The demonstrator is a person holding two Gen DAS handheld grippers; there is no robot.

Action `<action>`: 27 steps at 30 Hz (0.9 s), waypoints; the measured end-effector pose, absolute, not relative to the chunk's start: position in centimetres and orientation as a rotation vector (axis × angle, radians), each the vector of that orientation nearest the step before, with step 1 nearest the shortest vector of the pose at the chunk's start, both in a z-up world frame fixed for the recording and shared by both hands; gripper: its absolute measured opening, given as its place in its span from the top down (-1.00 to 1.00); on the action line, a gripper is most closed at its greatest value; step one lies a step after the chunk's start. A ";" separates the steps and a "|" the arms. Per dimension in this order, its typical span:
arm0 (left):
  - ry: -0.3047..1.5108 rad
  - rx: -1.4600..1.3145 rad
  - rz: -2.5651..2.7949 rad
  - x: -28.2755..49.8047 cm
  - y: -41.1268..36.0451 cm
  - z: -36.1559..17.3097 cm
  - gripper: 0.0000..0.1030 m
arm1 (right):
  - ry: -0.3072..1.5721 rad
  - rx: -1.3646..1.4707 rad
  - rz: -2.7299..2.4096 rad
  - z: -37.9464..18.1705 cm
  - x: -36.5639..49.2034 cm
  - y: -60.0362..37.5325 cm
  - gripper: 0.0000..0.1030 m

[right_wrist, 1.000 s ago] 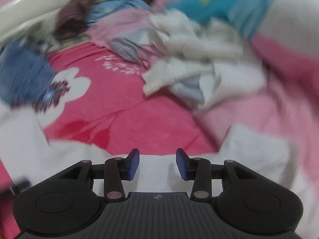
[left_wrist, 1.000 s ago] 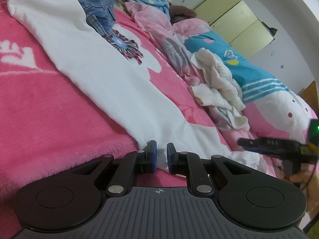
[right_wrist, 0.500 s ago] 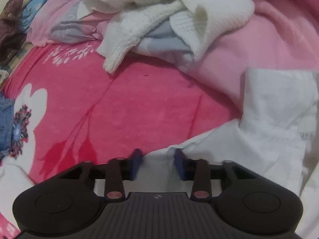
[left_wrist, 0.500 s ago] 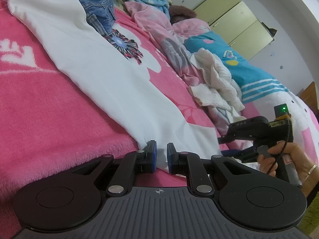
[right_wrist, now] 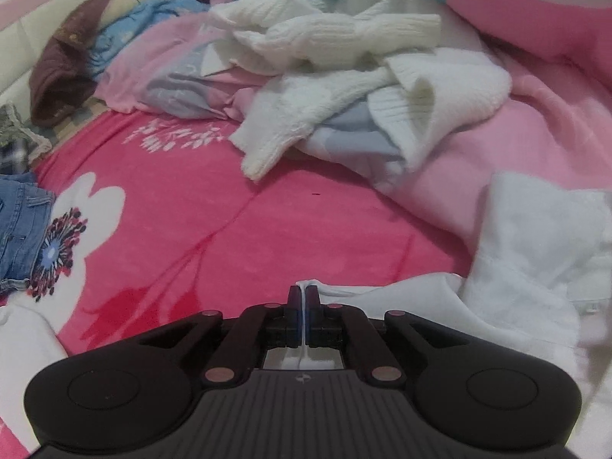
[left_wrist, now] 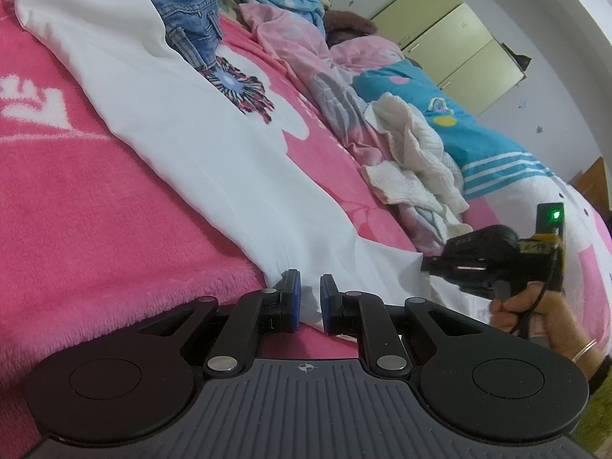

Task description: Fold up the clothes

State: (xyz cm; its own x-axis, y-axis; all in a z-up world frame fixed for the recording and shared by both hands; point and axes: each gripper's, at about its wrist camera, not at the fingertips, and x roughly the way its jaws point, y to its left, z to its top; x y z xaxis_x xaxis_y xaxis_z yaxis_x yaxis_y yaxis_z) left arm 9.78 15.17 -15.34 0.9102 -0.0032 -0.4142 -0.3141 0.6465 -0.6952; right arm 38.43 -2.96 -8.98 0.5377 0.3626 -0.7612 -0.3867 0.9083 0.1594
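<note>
1. The white garment (left_wrist: 199, 145) lay spread on the pink bed blanket (left_wrist: 88, 229), its long axis running from the far left corner toward the near right.
2. Blue jeans (left_wrist: 183, 11) rested on its far end.
3. The left claw (left_wrist: 308, 302) had its pads a little apart with the garment's near edge between them; whether they gripped it, I cannot tell.
4. The right claw (right_wrist: 303, 306), held in a hand (left_wrist: 535, 310), was clenched on the garment's hem (right_wrist: 382, 294).
5. A cream knit sweater (right_wrist: 363, 76) lay crumpled beyond, on a pale pink quilt (right_wrist: 516, 122).
6. Yellow-green cupboards (left_wrist: 459, 49) stood against the far wall.
</note>
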 end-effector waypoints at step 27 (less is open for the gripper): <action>0.353 -0.895 0.220 8.8 15.7 -15.4 0.74 | 0.737 0.108 0.767 -5.4 35.7 -3.7 0.29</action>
